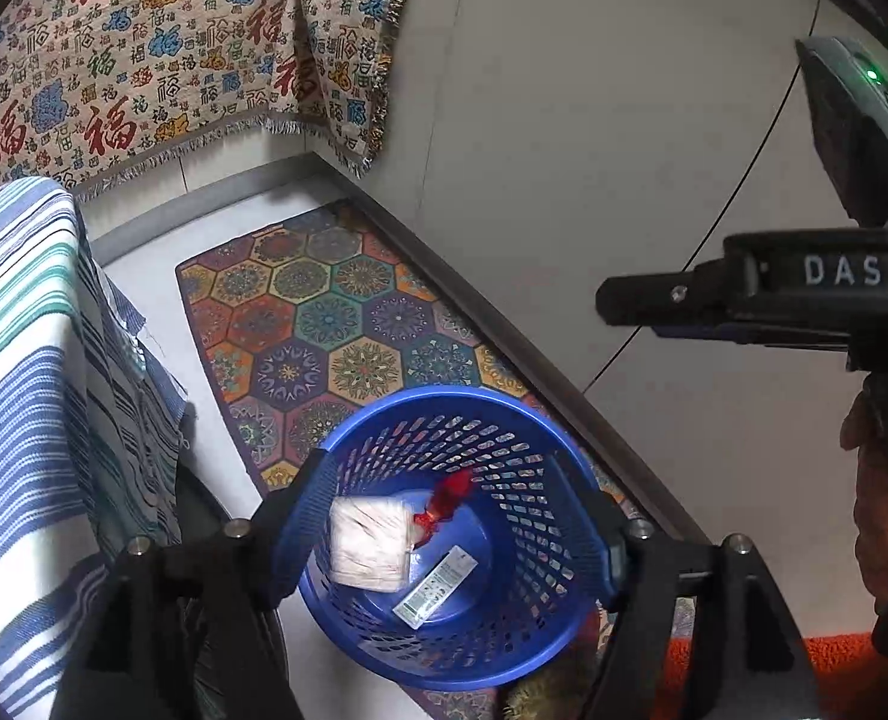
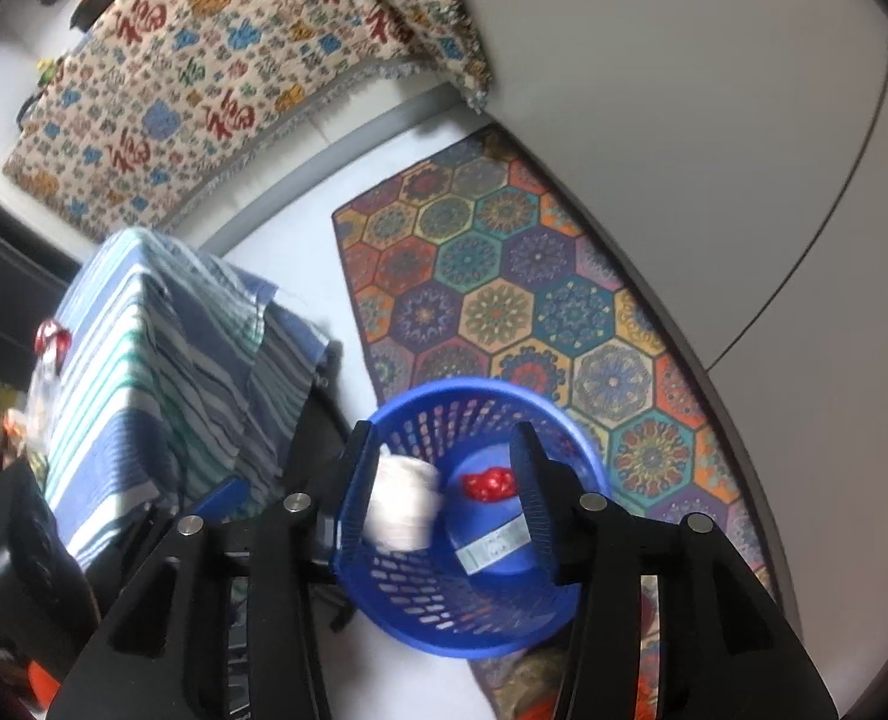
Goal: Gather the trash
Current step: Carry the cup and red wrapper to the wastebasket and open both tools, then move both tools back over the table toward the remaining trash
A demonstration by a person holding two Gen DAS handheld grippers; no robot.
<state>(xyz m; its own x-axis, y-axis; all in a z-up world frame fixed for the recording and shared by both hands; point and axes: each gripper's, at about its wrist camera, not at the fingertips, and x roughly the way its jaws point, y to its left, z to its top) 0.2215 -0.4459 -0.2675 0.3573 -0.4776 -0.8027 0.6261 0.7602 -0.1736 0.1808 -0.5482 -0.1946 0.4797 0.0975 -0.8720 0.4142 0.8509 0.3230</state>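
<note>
A blue perforated waste basket (image 1: 540, 444) stands on the floor; it also shows in the right wrist view (image 2: 492, 402). Inside lie a white wrapped packet (image 1: 369, 546), a red crumpled wrapper (image 1: 450, 495) and a white-green sachet (image 1: 438, 585). In the right wrist view the white packet (image 2: 405, 504) is blurred, above the basket's inside, beside the red wrapper (image 2: 489, 485) and the sachet (image 2: 495, 549). My left gripper (image 1: 453, 516) is open and empty above the basket. My right gripper (image 2: 441, 480) is open, also over the basket; its body (image 1: 744, 294) shows at the right of the left wrist view.
A hexagon-patterned rug (image 1: 324, 312) lies under the basket along a white wall (image 1: 594, 120). A striped cloth covers a table (image 2: 162, 360) at the left, with a clear bottle with a red cap (image 2: 48, 360) on it. A patterned blanket (image 1: 144, 48) hangs behind.
</note>
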